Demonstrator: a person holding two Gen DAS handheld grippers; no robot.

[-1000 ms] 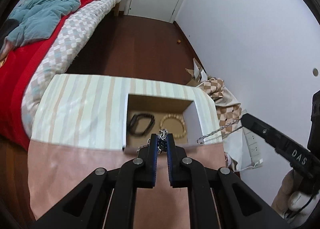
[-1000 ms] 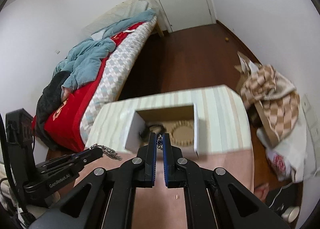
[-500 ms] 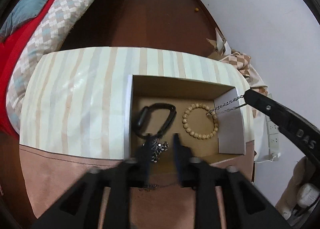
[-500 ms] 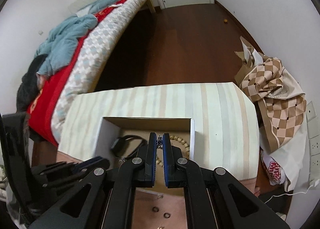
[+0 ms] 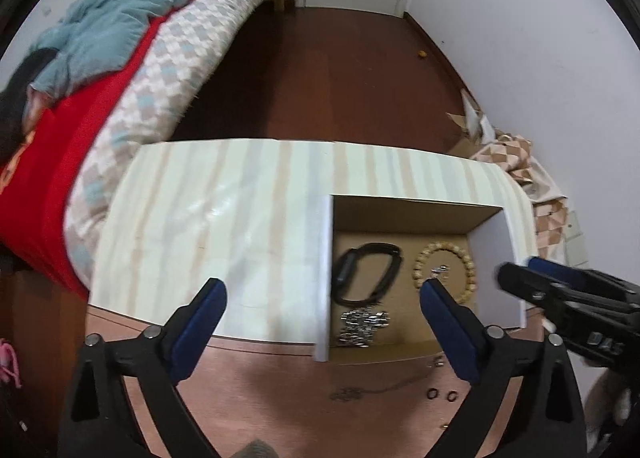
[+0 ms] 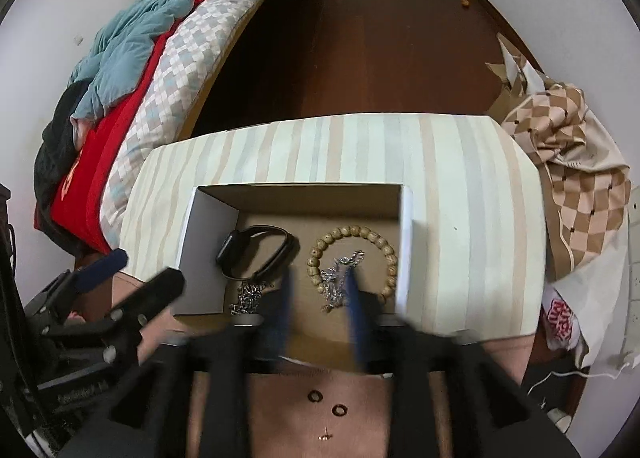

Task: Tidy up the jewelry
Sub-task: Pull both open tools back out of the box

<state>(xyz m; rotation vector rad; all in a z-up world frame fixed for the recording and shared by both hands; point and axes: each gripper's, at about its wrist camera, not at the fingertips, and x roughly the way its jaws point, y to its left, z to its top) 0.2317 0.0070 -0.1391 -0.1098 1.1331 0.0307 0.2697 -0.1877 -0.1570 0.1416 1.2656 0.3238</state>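
Note:
An open cardboard box (image 5: 412,204) (image 6: 300,190) sits on the striped cloth. In it lie a black watch band (image 5: 366,272) (image 6: 258,250), a wooden bead bracelet (image 5: 446,272) (image 6: 352,254) and a silver chain: one end is heaped at the front left (image 5: 362,326) (image 6: 248,296), the other lies inside the bead ring (image 6: 340,278). My left gripper (image 5: 322,312) is wide open and empty, above the box's front left. My right gripper (image 6: 318,306) is open, blurred, its fingers just above the chain by the beads; it also shows in the left wrist view (image 5: 516,270).
Two dark rings (image 6: 326,402) (image 5: 440,394), a thin chain (image 5: 360,390) and a small gold piece (image 6: 325,436) lie on the pink table top in front of the box. A bed (image 5: 120,58) stands at the left, a checked cloth pile (image 6: 576,162) at the right.
Both grippers held the silver chain over the box, then opened. The chain has dropped into the box, and the left gripper has swung left.

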